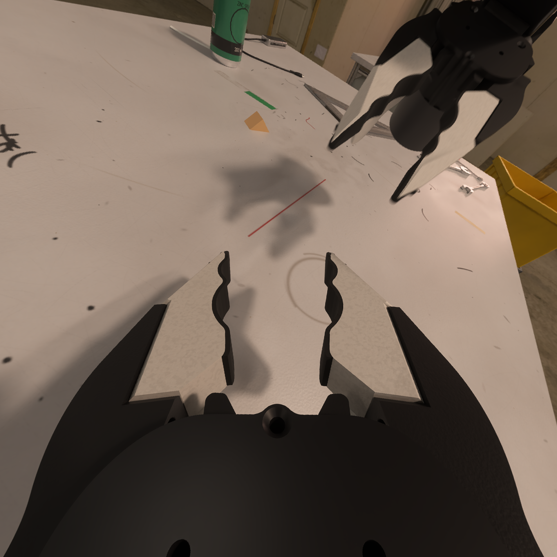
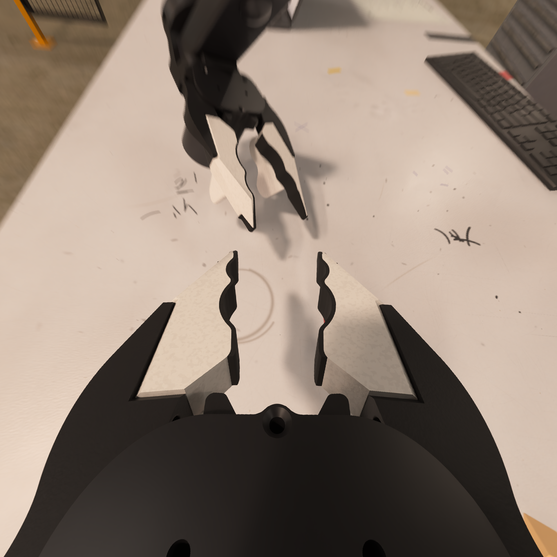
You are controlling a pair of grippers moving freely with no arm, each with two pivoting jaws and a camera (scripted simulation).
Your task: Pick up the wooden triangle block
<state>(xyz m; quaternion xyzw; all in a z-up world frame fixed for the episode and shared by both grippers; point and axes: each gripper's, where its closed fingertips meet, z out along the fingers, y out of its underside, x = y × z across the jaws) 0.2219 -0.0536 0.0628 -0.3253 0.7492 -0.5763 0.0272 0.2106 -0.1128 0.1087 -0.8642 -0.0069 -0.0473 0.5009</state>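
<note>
The wooden triangle block [image 1: 256, 123] is a small tan wedge lying on the white table [image 1: 120, 180], far ahead of my left gripper [image 1: 277, 253]. My left gripper is open and empty above the table. My right gripper [image 1: 361, 173] shows at the upper right of the left wrist view, open and empty, to the right of the block and apart from it. In the right wrist view my right gripper [image 2: 277, 252] is open, the left gripper [image 2: 277, 221] faces it, and a corner of the block [image 2: 541, 535] peeks in at the bottom right.
A green spray can [image 1: 230, 30] stands at the back of the table, with a black cable [image 1: 271, 61] beside it. A yellow bin [image 1: 527, 208] sits off the table's right edge. A black keyboard [image 2: 500, 114] lies at the upper right in the right wrist view.
</note>
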